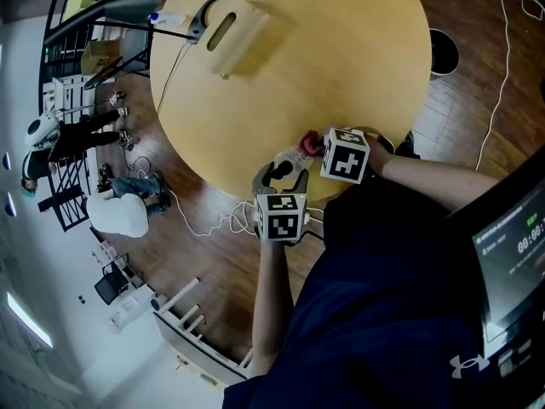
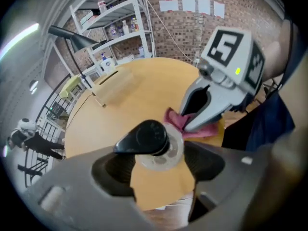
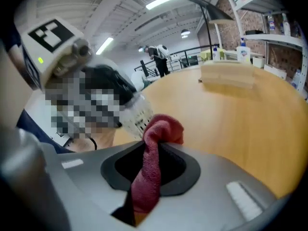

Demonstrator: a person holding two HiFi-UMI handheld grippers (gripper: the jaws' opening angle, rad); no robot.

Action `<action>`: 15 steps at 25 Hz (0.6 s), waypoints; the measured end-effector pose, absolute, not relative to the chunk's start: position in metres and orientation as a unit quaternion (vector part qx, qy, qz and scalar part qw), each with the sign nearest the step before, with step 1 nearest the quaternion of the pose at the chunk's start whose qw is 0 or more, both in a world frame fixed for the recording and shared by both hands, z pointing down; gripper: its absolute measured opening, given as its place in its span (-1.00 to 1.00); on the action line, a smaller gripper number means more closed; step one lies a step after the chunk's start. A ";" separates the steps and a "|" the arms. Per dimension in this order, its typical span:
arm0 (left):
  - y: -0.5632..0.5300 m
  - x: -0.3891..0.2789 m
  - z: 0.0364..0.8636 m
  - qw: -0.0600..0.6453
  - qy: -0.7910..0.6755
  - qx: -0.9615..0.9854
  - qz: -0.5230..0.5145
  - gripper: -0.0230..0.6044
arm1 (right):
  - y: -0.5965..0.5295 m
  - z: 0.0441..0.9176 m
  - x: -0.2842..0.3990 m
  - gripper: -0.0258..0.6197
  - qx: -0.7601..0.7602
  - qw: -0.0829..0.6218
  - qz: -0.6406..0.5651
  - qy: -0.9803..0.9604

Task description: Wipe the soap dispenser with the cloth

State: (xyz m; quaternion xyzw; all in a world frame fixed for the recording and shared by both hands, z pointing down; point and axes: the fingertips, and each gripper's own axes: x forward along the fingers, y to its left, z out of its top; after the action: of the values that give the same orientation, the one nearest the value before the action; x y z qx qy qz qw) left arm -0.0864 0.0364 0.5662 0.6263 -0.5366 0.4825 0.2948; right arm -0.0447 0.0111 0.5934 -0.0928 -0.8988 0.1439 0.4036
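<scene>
Left hand-held gripper [image 2: 161, 160] is clamped on the soap dispenser [image 2: 151, 138], which I see mid-frame over the table [image 2: 134, 93] edge — right hand-held gripper [image 3: 151, 165] pinches the red cloth [image 3: 161, 129] just beside it.

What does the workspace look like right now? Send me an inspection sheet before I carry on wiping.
Surface: round wooden table; work is at its near edge.
Job's things: soap dispenser, black pump on top; red cloth right beside it.
Clutter: slotted wooden block on the far side.
Grippers: left gripper has its jaws either side of the soap dispenser, contact unclear; right gripper has its jaws shut on the cloth.
Cables: white cable on the floor; another on the other side of the table.
Surroundings: shelves, brick wall, lamp, bin, distant person.
</scene>
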 end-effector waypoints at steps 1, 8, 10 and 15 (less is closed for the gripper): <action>0.036 -0.087 0.568 0.293 -0.533 0.629 0.484 0.09 | 0.011 0.579 -0.047 -0.66 -0.095 0.383 0.145 -0.907; 0.037 -0.085 0.570 0.231 -0.455 0.673 0.536 0.09 | 0.008 0.608 -0.054 -0.66 -0.088 0.422 0.155 -0.889; 0.037 -0.086 0.572 0.211 -0.430 0.680 0.554 0.09 | 0.008 0.626 -0.055 -0.66 -0.086 0.456 0.143 -0.874; 0.031 -0.090 0.551 0.310 -0.546 0.639 0.445 0.19 | 0.005 0.632 -0.056 -0.66 -0.074 0.462 0.173 -0.867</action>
State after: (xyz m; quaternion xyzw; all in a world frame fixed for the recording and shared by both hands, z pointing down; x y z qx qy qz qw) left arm -0.0904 0.0308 0.5513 0.6389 -0.5455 0.4450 0.3103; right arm -0.0557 0.0050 0.6316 -0.0738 -0.8667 0.1725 0.4621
